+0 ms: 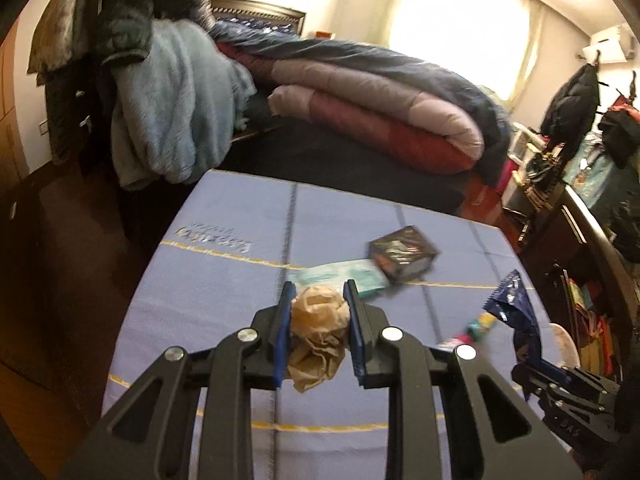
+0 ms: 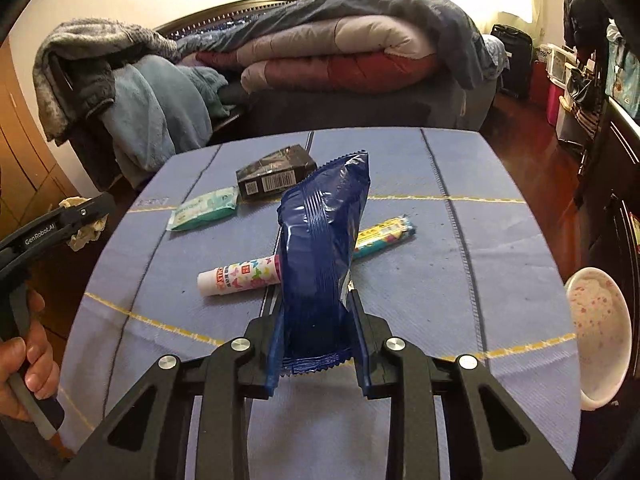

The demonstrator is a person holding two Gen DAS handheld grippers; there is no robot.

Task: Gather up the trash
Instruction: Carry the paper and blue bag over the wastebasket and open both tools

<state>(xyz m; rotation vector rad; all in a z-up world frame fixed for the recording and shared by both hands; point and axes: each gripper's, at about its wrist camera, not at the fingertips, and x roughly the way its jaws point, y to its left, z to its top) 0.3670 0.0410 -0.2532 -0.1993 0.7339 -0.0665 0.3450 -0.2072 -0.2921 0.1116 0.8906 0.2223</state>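
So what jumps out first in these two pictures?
The left tool clamps a crumpled brown paper ball, and the right tool pinches a shiny blue snack wrapper standing up. Behind them, on the blue mat, lie a black box, a wipes pack and a colourful tube.

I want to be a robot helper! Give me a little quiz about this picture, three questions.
1. True or false: the left gripper holds a crumpled brown paper ball.
2. What does the right gripper hold? A) tissue pack B) blue wrapper C) black box
3. Fill in: the black box lies on the ____ mat.

Key: 1 true; 2 B, the blue wrapper, not the tissue pack; 3 blue.
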